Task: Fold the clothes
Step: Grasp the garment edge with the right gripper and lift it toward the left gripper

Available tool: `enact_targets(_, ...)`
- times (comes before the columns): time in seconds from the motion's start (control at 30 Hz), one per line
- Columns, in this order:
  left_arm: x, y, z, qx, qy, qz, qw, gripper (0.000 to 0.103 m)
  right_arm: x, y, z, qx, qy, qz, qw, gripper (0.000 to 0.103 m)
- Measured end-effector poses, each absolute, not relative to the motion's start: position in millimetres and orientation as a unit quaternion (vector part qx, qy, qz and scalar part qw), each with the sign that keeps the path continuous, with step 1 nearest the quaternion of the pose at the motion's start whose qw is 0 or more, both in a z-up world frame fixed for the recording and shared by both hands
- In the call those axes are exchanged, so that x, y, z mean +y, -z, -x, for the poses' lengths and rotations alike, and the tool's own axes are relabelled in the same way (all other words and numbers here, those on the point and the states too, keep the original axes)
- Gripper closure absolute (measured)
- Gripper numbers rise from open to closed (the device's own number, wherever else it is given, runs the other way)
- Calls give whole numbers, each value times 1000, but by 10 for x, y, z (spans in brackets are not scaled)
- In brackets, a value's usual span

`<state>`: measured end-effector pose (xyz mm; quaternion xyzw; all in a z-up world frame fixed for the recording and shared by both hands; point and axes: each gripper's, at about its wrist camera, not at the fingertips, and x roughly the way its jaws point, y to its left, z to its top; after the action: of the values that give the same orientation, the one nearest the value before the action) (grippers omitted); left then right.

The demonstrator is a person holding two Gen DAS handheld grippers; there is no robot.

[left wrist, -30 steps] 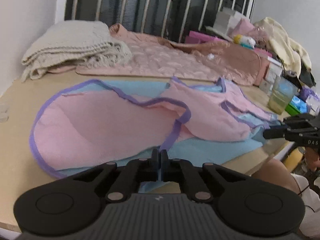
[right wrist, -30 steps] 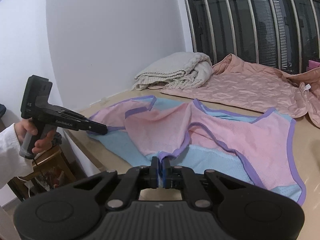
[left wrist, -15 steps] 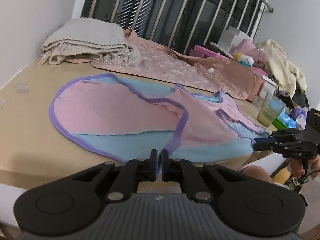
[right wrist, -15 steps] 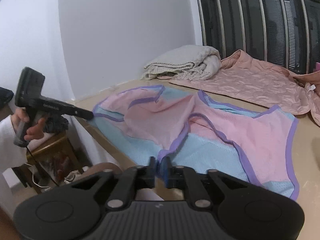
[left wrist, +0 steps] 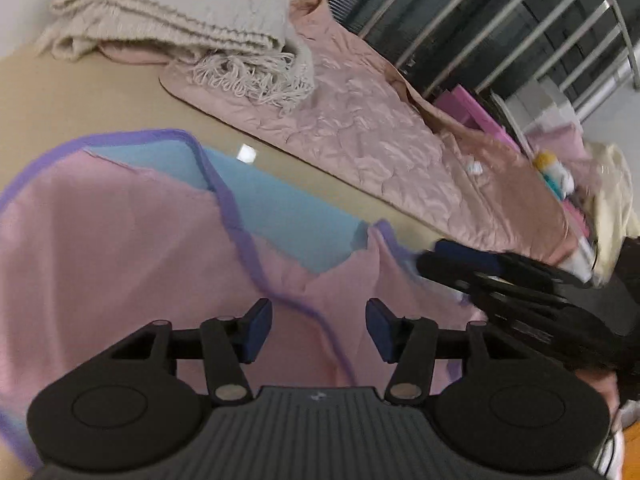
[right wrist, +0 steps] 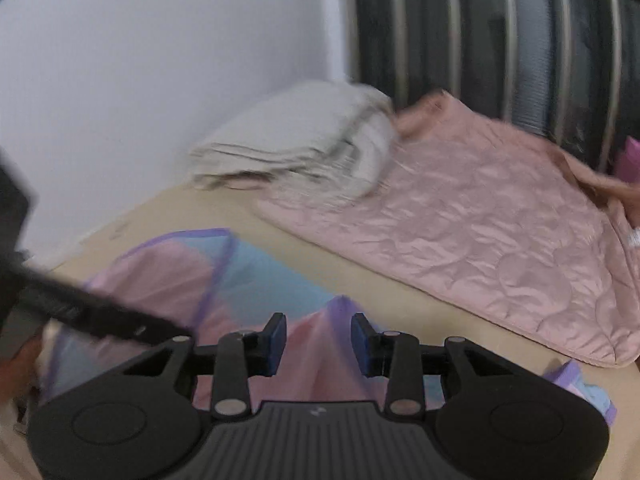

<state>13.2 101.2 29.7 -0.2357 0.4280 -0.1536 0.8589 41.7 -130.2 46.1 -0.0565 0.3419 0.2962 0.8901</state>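
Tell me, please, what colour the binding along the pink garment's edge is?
Purple binding, clearest in the left wrist view.

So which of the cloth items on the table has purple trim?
The pink and blue garment lying nearest, under both grippers. The quilted pink blanket and the folded cream throw behind it have no purple edging.

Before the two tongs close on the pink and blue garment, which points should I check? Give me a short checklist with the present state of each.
1. Left tongs open: ok, jaws opening, nothing pinched.
2. Right tongs open: ok, jaws opening, nothing pinched.
3. Purple trim lies between the left jaws: ok.
4. Pink and blue garment flat on the table: not ok, folds and an overlap show.
5. Quilted pink cover and grey blanket apart from the garment: ok.
6. Sharp view for aiming: not ok, both pictures are blurred.
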Motion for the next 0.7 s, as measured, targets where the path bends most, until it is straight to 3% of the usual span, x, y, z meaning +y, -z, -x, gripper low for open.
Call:
enact_targets(0.07, 1025, -210, -197, 439, 159, 260, 845, 87, -1262, -348, -634, 380, -286, 37, 879, 76)
enact_targets(0.1, 1039, -171, -212, 438, 158, 268, 844, 96, -1267, -286, -713, 395, -283, 24, 874, 85)
enact_targets(0.13, 1058, -140, -217, 433, 158, 276, 844, 101, -1290, -240, -719, 398, -282, 17, 873, 99)
enact_targets(0.3, 1245, -195, -20, 345, 158, 318, 869, 102, -1775, -432, -228, 292, -273, -58, 914, 100)
enact_targets(0.4, 1266, -256, 37, 352, 144, 291, 878, 92, -2144, -416, 23, 320, -275, -80, 903, 95)
enact_targets(0.47, 1285, -284, 33, 365, 125, 271, 882, 53, -2198, -315, 114, 361, -272, -58, 890, 85)
enact_targets(0.63, 1390, -317, -272, 404, 100, 289, 862, 45, -2247, -409, 33, 355, -265, -88, 892, 64)
enact_targets(0.7, 1381, -283, -429, 427, 95, 304, 846, 44, -2234, -444, -201, 366, -257, -119, 886, 63)
